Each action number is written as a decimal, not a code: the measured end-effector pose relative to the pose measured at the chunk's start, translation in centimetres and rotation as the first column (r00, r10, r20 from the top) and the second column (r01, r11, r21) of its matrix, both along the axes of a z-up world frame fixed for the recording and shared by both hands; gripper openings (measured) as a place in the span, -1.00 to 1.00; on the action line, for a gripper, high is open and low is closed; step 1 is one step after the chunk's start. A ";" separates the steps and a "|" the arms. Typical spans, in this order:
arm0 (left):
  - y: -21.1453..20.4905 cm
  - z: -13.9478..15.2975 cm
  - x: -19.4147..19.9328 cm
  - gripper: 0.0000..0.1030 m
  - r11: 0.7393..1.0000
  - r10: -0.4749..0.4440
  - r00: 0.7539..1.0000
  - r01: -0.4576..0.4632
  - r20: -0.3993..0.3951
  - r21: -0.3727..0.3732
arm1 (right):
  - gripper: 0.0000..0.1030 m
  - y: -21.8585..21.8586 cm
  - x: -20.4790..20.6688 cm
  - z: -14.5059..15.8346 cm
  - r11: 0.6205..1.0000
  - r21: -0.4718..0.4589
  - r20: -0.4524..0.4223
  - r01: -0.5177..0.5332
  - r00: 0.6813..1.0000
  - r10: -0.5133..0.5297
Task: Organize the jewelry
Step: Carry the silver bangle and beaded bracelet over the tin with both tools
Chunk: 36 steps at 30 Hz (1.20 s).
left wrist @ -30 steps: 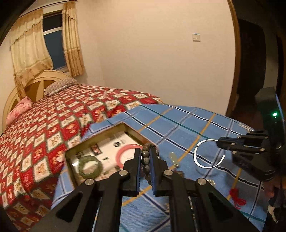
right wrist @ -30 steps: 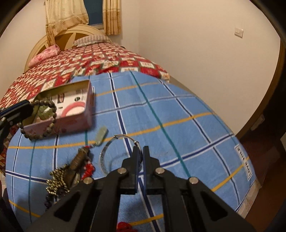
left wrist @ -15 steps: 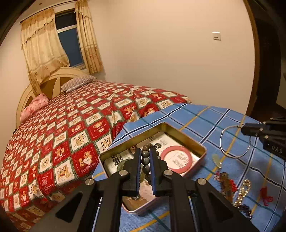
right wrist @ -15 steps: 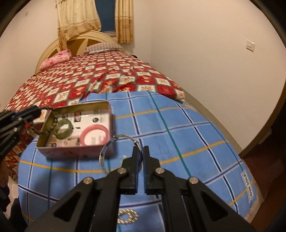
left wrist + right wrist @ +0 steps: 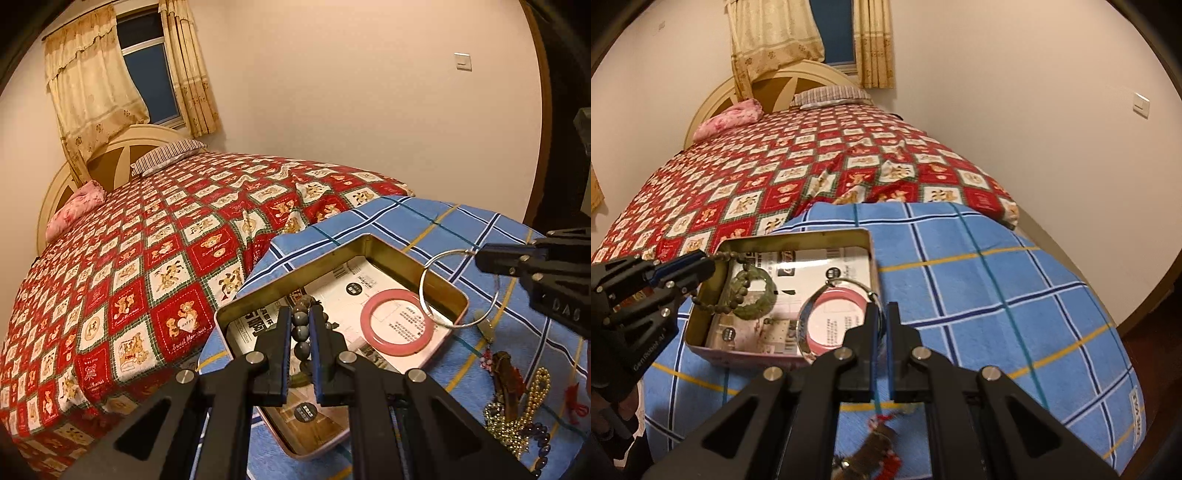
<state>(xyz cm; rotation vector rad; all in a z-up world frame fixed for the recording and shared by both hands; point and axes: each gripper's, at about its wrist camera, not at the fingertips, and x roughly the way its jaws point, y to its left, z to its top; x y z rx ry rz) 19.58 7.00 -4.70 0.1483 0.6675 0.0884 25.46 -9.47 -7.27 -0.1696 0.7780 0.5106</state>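
Note:
An open gold tin box (image 5: 373, 243) (image 5: 871, 254) sits on a blue plaid cloth. Inside lie a pink bangle (image 5: 397, 324) (image 5: 827, 306) and a green jade bangle (image 5: 753, 291). My left gripper (image 5: 301, 325) (image 5: 701, 271) is shut on a dark bead bracelet (image 5: 301, 332) (image 5: 735, 299), which hangs over the box's left part. My right gripper (image 5: 881, 314) (image 5: 484, 258) is shut on a thin silver bangle (image 5: 436, 291) (image 5: 812, 321), held above the box's right part over the pink bangle.
Loose jewelry lies on the cloth (image 5: 997, 295) right of the box: gold bead chain (image 5: 528, 402), dark beads (image 5: 535, 432), a brown pendant with red tassel (image 5: 506, 376) (image 5: 882, 454). A bed with red patterned quilt (image 5: 166, 258) lies behind.
Both grippers have moved toward the box. The bead bracelet now hangs inside the box's left part and the silver bangle is now over the box's right part.

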 end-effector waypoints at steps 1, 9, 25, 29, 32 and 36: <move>0.1 0.0 0.2 -0.83 1.000 0.001 1.000 -0.001 -0.002 0.000 | -0.90 0.4 0.2 -0.3 1.000 0.001 -0.005 -0.003 1.000 0.003; 0.7 -0.8 1.1 -0.83 1.000 0.017 1.000 -0.017 -0.019 0.010 | -0.90 1.6 1.3 -1.3 1.000 0.021 -0.019 0.003 1.000 -0.002; 2.0 -2.8 3.1 -0.83 0.999 0.035 0.997 -0.033 -0.069 0.020 | -0.90 3.9 3.1 -3.4 0.999 -0.041 -0.016 -0.010 1.000 0.009; 2.1 -3.0 3.3 -0.83 0.999 0.033 0.996 -0.031 -0.078 0.027 | -0.90 4.3 3.2 -3.9 0.998 -0.066 -0.013 -0.013 1.000 0.012; 2.1 -3.2 3.3 -0.82 0.999 0.035 0.996 -0.033 -0.083 0.029 | -0.90 4.5 3.2 -4.1 0.997 -0.079 -0.009 -0.014 1.000 0.013; 1.9 -3.2 3.2 -0.82 1.000 0.021 0.995 -0.020 -0.094 0.020 | -0.88 4.5 3.2 -4.3 0.995 -0.094 -0.007 -0.017 1.000 0.017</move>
